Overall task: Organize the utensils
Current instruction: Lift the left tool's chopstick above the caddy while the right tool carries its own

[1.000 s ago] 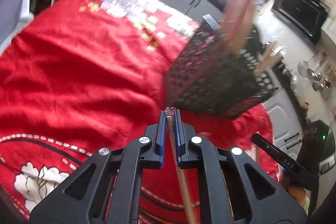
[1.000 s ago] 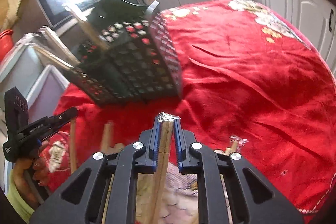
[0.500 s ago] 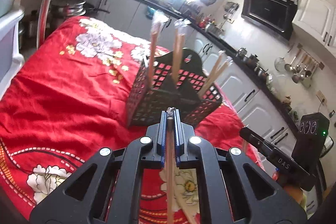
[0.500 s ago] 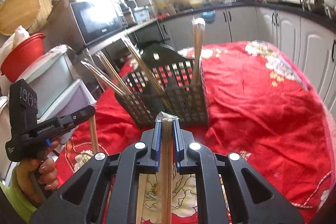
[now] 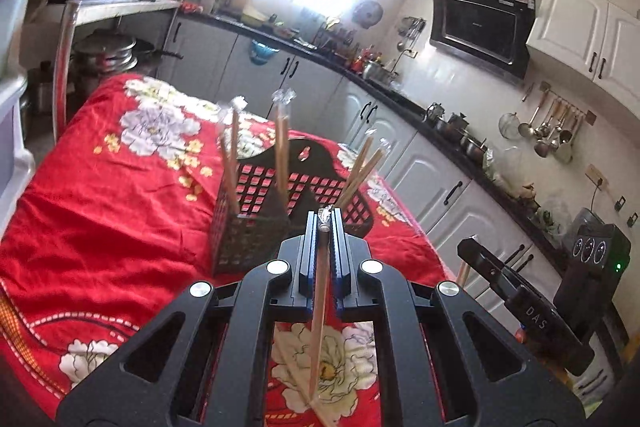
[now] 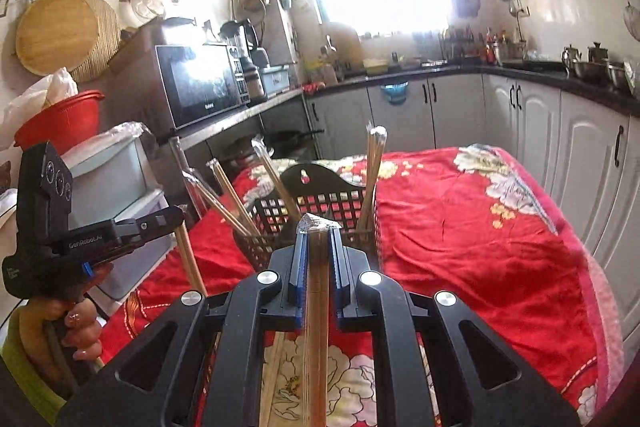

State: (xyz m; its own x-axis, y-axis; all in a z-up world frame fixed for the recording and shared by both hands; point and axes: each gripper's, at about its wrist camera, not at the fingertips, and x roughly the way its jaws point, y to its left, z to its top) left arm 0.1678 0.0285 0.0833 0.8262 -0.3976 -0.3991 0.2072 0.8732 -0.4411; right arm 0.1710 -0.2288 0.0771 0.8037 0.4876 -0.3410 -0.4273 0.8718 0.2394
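the left tongs (image 5: 325,223) are clamped on a thin wrapped chopstick pair (image 5: 319,323); the right tongs (image 6: 317,227) pinch a thicker wrapped chopstick bundle (image 6: 316,327). ahead, the black utensil basket (image 6: 316,205) holds more upright chopsticks on the red floral counter (image 6: 472,239). only the right view shows the hand (image 6: 82,331) gripping the left tool.

Both wrist cameras look slightly downward from near the black basket (image 5: 256,227), which stands at twelve o'clock, sharing the red cloth (image 6: 480,247).

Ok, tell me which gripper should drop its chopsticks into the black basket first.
Probably the right gripper: its wrapped chopsticks line up with the black basket directly ahead. The left gripper, also gripping a chopstick, sits off toward one corner.
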